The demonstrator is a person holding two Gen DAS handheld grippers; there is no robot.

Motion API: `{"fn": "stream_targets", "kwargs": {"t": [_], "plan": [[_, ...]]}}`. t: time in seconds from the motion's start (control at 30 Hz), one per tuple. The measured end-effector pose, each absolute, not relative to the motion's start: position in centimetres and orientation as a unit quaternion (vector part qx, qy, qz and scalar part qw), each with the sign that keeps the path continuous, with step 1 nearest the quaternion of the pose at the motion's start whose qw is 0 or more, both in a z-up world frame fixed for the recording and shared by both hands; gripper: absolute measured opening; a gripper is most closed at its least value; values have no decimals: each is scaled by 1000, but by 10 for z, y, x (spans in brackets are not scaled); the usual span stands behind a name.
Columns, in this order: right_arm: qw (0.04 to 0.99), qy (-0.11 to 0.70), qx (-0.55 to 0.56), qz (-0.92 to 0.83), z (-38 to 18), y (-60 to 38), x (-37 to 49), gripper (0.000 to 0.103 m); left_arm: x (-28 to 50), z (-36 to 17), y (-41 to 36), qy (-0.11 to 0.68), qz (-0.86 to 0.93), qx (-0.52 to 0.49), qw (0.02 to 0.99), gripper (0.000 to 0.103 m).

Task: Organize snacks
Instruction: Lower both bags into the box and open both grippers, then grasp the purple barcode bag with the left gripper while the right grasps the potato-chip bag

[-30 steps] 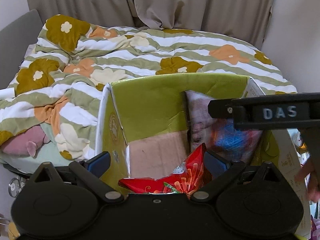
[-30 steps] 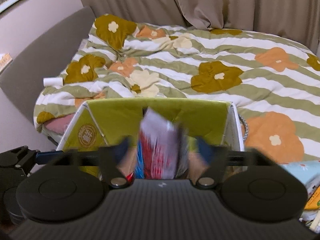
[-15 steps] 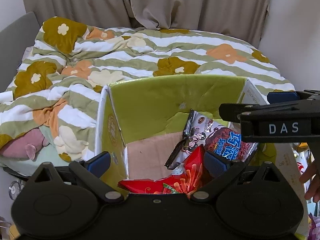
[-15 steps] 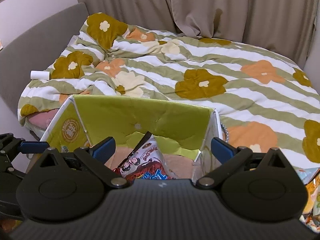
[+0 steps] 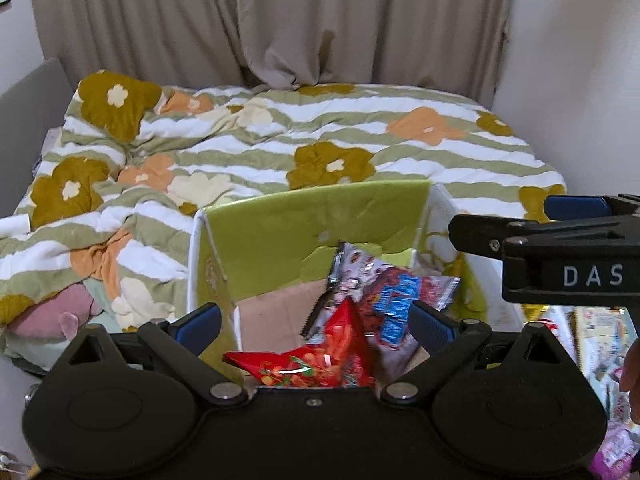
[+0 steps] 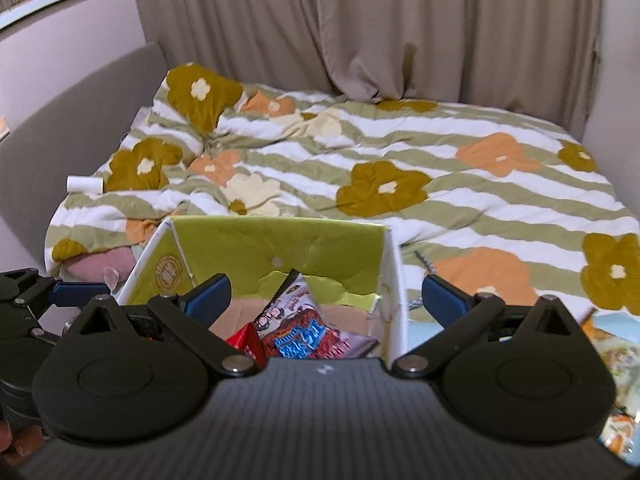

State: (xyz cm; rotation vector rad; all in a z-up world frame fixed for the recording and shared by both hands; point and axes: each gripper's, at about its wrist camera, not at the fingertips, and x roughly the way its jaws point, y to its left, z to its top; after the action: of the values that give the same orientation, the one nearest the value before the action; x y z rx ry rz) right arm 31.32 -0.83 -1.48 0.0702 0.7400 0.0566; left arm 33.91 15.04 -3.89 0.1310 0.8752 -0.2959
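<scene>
A green cardboard box stands open in front of the bed; it also shows in the right wrist view. Inside lie a red snack bag and a silver snack bag with blue lettering and cartoon monkeys, seen too in the right wrist view. My left gripper is open and empty, just above the box's near edge. My right gripper is open and empty above the box; it shows at the right of the left wrist view.
A bed with a floral striped duvet lies behind the box, curtains beyond it. More snack packets lie to the right of the box. A pink cushion sits at the bed's left edge.
My right gripper opened and let the silver snack bag drop into the box, then rose and drew back. Both views have tilted upward. The left gripper stayed open.
</scene>
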Motion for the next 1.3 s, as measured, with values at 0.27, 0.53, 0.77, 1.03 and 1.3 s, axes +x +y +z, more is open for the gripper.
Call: {"fn": "stream_targets", "kwargs": {"t": [0.27,0.53,0.77,1.03,1.3], "plan": [[939,341,50,7,13,-42,245,103,288,-12,121,398,-155,67,902,101],[937,344,60,-6,23,-111,175,103,226,1,66,387,-168,70,904,101],[931,363,37,-30,16,-176,119,103,182,-12,8,405,-186,67,893,101],[914,399,53,-50,-14,-245,69,103,136,-38,-51,417,-223,87,877,101],[891,436,86,-88,-43,-286,38,103,118,-72,-97,441,-302,142,833,101]]}}
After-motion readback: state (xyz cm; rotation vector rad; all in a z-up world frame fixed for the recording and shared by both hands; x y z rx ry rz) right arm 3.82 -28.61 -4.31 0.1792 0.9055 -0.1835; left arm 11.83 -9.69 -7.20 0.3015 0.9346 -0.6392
